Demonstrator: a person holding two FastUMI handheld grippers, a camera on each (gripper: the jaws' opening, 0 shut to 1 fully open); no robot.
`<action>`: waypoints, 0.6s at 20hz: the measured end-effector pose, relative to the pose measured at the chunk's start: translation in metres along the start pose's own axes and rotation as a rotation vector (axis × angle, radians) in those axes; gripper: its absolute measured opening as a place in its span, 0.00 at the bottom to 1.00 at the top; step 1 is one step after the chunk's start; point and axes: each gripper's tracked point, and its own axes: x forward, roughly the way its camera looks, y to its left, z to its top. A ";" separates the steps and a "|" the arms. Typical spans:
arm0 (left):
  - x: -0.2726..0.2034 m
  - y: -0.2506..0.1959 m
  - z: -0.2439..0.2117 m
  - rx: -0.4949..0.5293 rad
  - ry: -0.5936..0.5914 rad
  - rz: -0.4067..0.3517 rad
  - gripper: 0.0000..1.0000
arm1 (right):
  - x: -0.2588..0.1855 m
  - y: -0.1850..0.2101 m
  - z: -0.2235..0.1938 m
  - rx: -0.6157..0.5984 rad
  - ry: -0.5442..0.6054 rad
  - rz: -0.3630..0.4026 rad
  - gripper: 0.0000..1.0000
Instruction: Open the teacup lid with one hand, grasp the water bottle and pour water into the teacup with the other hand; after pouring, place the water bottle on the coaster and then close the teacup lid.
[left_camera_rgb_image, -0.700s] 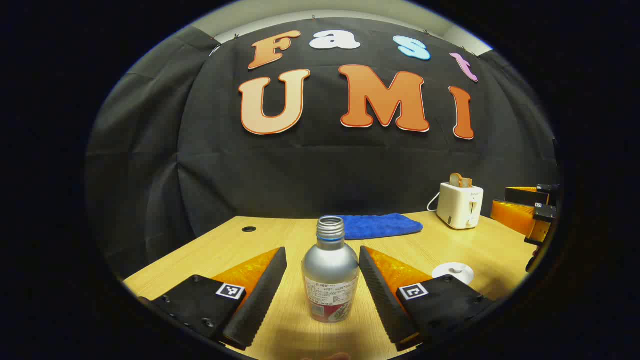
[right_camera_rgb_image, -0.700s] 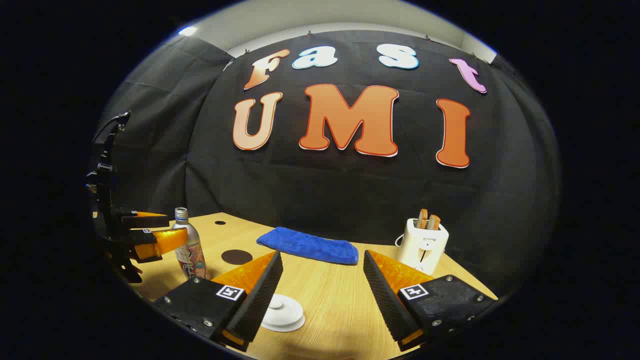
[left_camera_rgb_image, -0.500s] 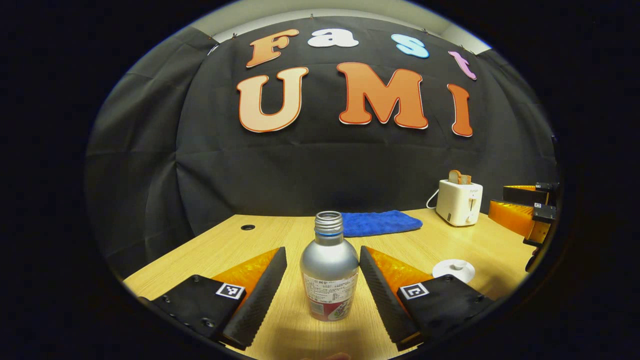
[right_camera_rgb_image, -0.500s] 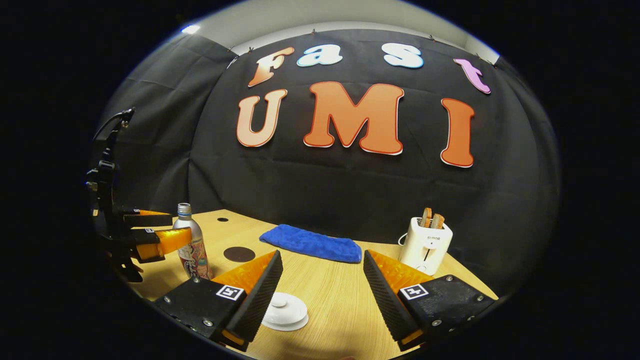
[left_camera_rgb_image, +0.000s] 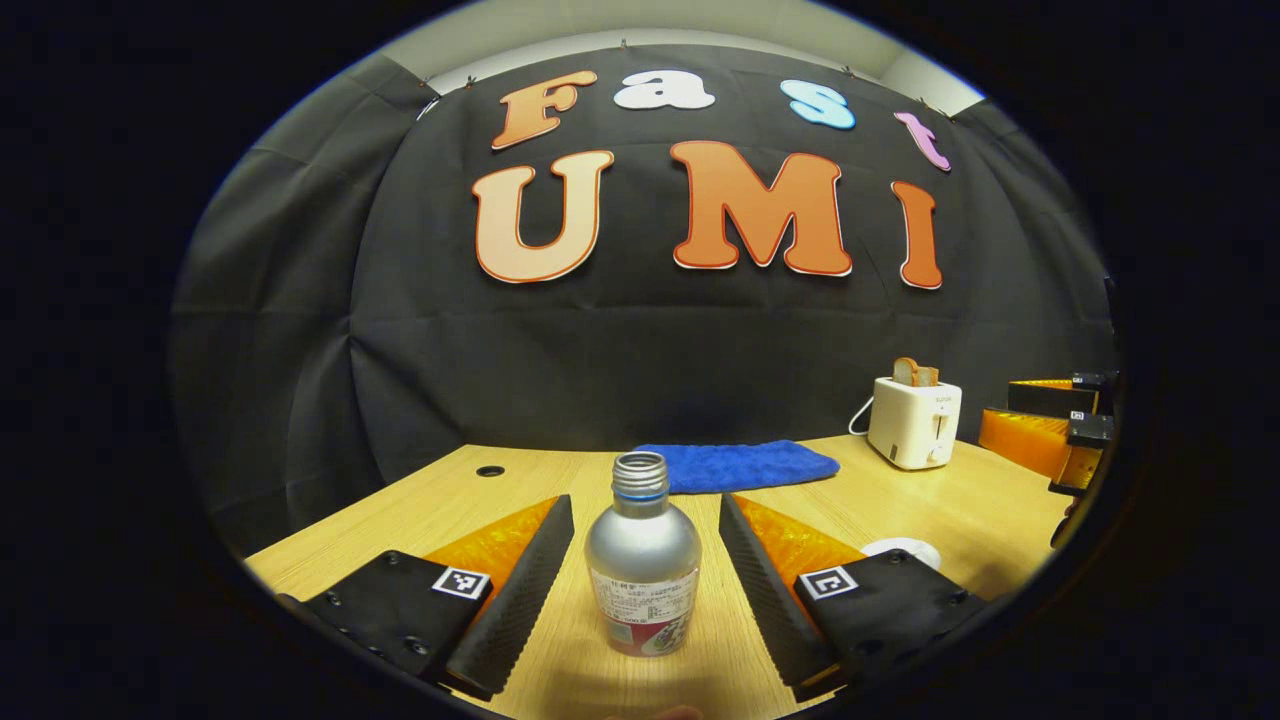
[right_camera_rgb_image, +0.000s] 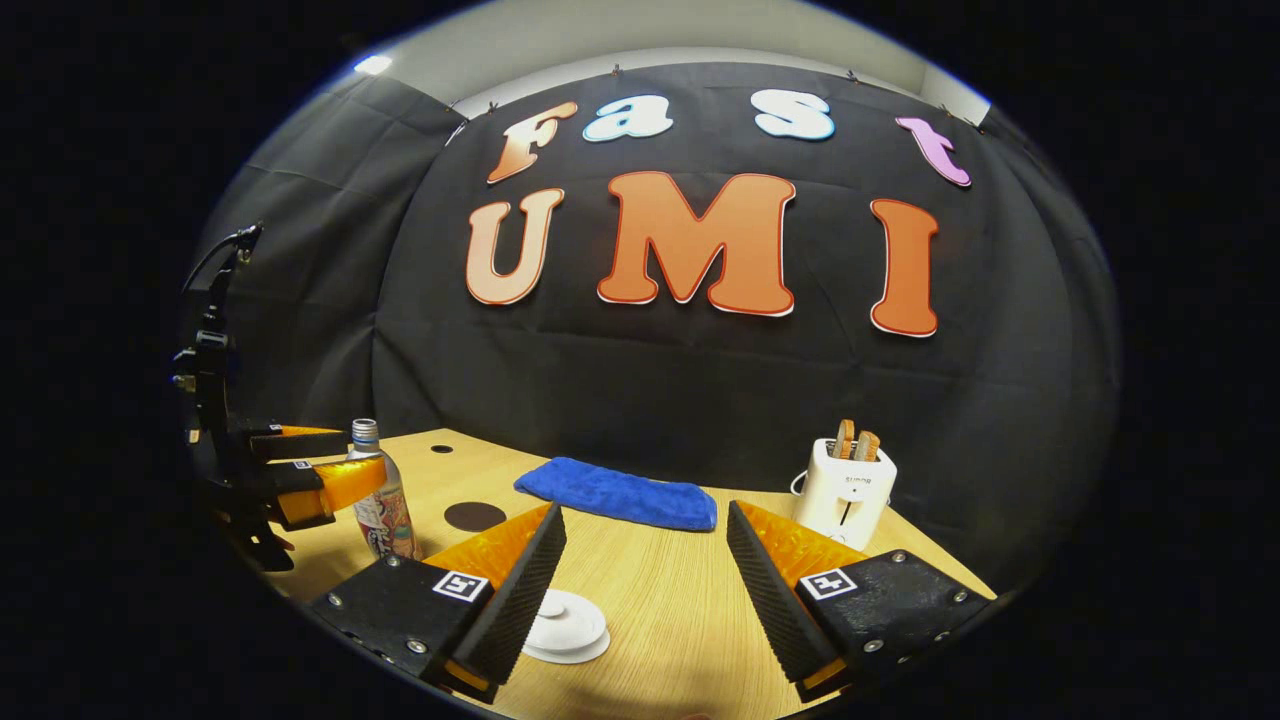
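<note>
Standing upright on the table (left_camera_rgb_image: 930, 500), the water bottle (left_camera_rgb_image: 642, 570) sits between the wide-open left tongs (left_camera_rgb_image: 645, 590), untouched; right tongs (right_camera_rgb_image: 645, 590) gape empty above the teacup lid (right_camera_rgb_image: 566, 626).

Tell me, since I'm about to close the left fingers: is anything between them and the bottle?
Nothing visible is. The bottle stands upright on the table between the open left gripper's fingers, with bare wood showing in the gap on each side.
</note>
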 end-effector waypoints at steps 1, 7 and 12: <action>0.000 0.000 0.000 0.001 0.000 0.002 0.99 | 0.000 0.000 0.000 -0.004 0.000 -0.002 0.97; 0.003 -0.001 -0.005 -0.003 0.010 -0.009 0.96 | 0.011 0.012 -0.024 0.003 0.074 0.031 0.98; 0.002 0.002 -0.015 0.003 0.031 -0.008 0.96 | 0.013 0.044 -0.053 -0.001 0.148 0.117 0.98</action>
